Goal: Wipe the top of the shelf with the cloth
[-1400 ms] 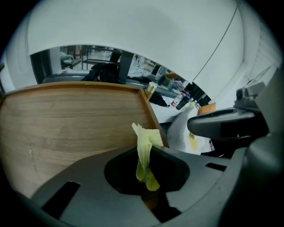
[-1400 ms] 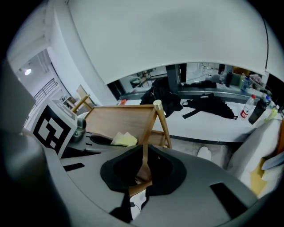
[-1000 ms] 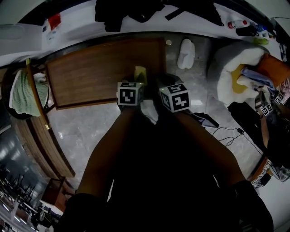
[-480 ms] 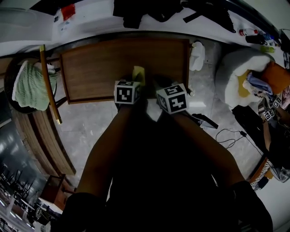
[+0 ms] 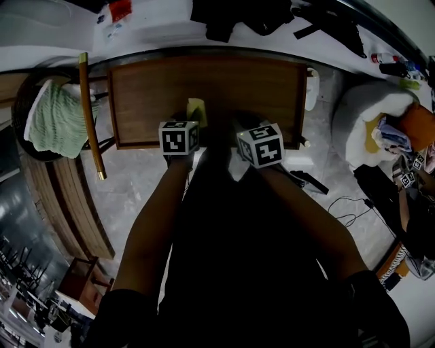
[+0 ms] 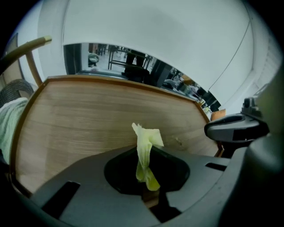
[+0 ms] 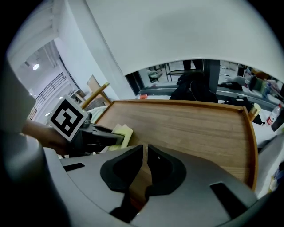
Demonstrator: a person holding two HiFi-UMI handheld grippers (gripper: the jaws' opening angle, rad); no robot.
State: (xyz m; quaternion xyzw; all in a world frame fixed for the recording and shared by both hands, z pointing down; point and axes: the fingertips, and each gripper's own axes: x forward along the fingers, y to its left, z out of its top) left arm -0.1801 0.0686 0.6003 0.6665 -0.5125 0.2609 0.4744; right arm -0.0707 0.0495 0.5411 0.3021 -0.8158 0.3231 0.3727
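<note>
The brown wooden shelf top (image 5: 224, 85) fills the upper middle of the head view. My left gripper (image 5: 185, 126) is shut on a pale yellow cloth (image 5: 196, 109) over the shelf's front part, left of centre. In the left gripper view the cloth (image 6: 146, 142) sticks up from between the jaws of the left gripper (image 6: 146, 179), with the shelf top (image 6: 88, 119) beyond. My right gripper (image 5: 253, 129) is over the front edge, a little to the right; in its own view the right gripper (image 7: 145, 156) has its jaws together on nothing. The cloth (image 7: 123, 133) and the left gripper (image 7: 95, 136) show at that view's left.
A chair (image 5: 90, 115) with a green towel (image 5: 54, 119) stands left of the shelf. White padded things (image 5: 360, 112) and bags lie at the right, with cables (image 5: 340, 204) on the floor. Dark clothing (image 5: 238, 13) lies on the white surface behind.
Both grippers and the cloth have moved left along the shelf, from its right end toward its middle. The left gripper stays shut on the cloth.
</note>
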